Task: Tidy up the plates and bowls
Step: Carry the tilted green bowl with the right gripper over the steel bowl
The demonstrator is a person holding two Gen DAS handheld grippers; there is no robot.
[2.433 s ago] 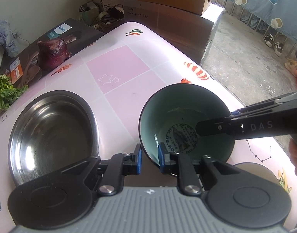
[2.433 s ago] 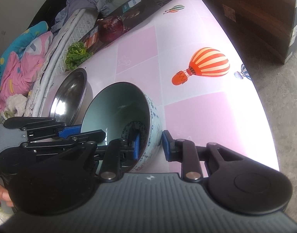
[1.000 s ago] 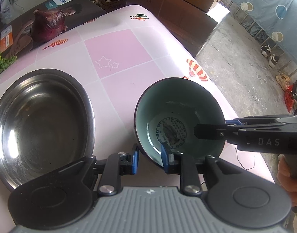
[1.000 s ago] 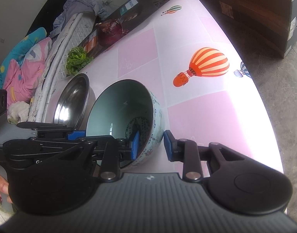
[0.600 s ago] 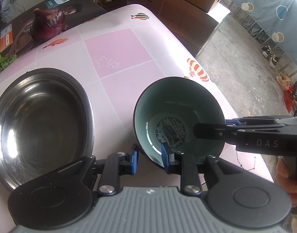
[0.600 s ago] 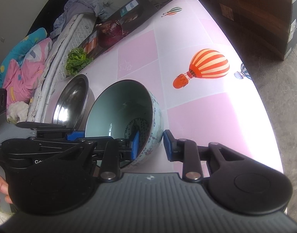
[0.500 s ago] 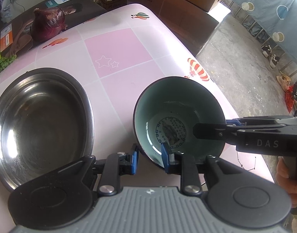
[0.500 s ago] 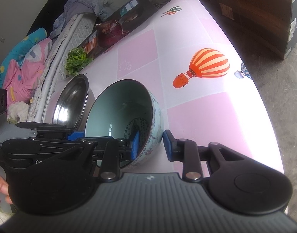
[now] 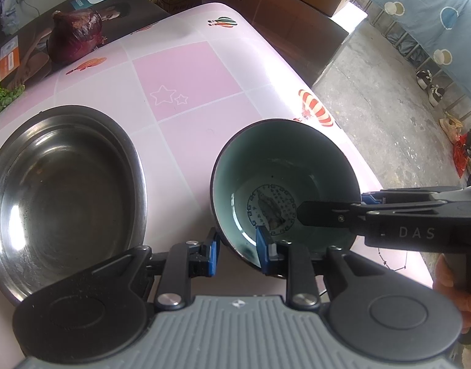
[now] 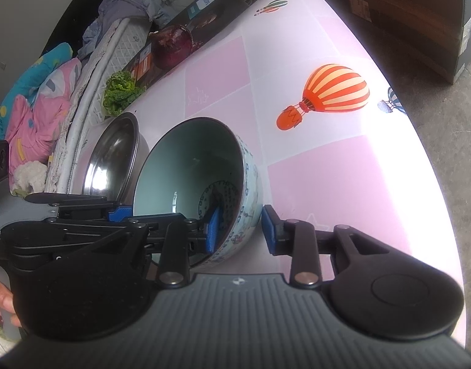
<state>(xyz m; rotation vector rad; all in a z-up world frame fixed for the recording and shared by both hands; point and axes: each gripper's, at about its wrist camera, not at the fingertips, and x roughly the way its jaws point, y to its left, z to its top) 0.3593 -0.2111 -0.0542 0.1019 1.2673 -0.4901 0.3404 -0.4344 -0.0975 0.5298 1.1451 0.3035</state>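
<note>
Since a couple of seconds back, both grippers and the bowl have drifted a bit toward the steel basin, and the bowl looks tipped slightly more; over the last half second basically nothing shifts.

Left gripper (image 9: pixel 235 250) has its two blue pads straddling the near rim of the ceramic bowl (image 9: pixel 284 166), one pad inside and one outside. There's a visible gap on the outer pad, so it's spread around the rim, not squeezing it. Right gripper (image 10: pixel 240 227) does the same thing on the other side: one pad sits down inside the bowl (image 10: pixel 189 166) and the other stands off the patterned outer wall, jaws apart. From the left wrist view the right gripper comes in from the right, its finger reaching across the bowl's inside.

The bowl is pale green inside with a dark round print at the bottom, and it's tilted, mouth toward the left gripper. I can't tell whether its base touches the tabletop (image 9: pixel 186 73).

Just to the left of the left gripper sits the steel basin (image 9: pixel 60 190), close beside the bowl. Further out ahead there's a red onion (image 9: pixel 75 38) on a dark box (image 9: pixel 118 9), and some leafy greens (image 10: pixel 120 90) near the basin's far side.
</note>
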